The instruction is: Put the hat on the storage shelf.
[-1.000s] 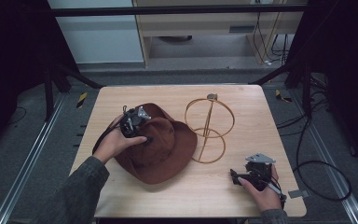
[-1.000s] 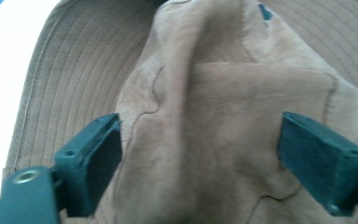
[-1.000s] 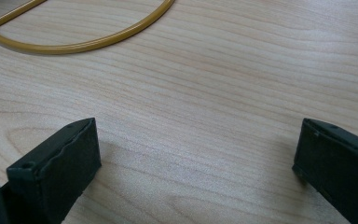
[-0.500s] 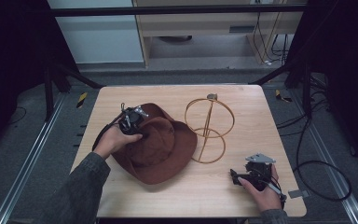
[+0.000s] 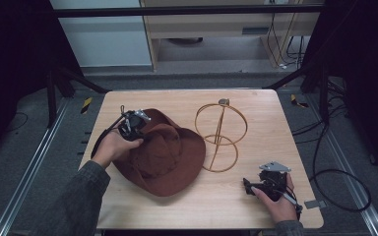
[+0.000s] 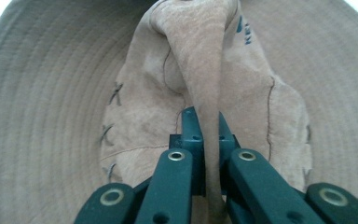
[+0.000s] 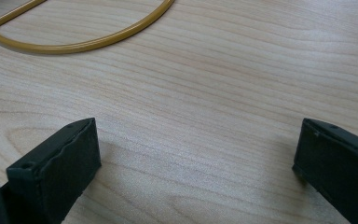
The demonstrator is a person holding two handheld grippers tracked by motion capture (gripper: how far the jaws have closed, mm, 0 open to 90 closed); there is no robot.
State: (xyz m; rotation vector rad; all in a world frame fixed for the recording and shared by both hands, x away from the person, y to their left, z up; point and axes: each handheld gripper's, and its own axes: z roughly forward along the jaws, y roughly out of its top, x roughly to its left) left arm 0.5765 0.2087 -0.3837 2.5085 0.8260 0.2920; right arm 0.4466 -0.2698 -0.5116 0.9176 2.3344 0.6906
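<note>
Your left gripper [image 5: 134,124] has just been closing, and the left gripper view shows the result: its fingers [image 6: 186,126] are pinching a raised fold of the brown suede hat [image 5: 162,155] at the crown, with the fold standing upright between them. In the high view the hat lies on the left half of the counter [image 5: 275,123], its brim spread flat and its right edge just beside the base ring of the gold wire stand [image 5: 220,135].

The relation that matters is this — the stand sits to the right of the hat, upright, with its looped top rising above the brim. The hat must go up and then across to the right before it can settle over that loop. A sideways drag looks likely to catch the brim on the ring.

Your left hand [image 5: 110,147] is the nearer one and already has the grip. Your right gripper [image 5: 256,187] rests low at the near right corner of the counter, well apart from the hat, with its fingers [image 7: 56,163] spread wide over bare wood and nothing between them. The stand's ring [image 7: 74,44] lies ahead of it — so this hand looks well placed to steady the base if the stand tips.

The pinch holds one narrow fold, so expect the hat to swing or sag.
</note>
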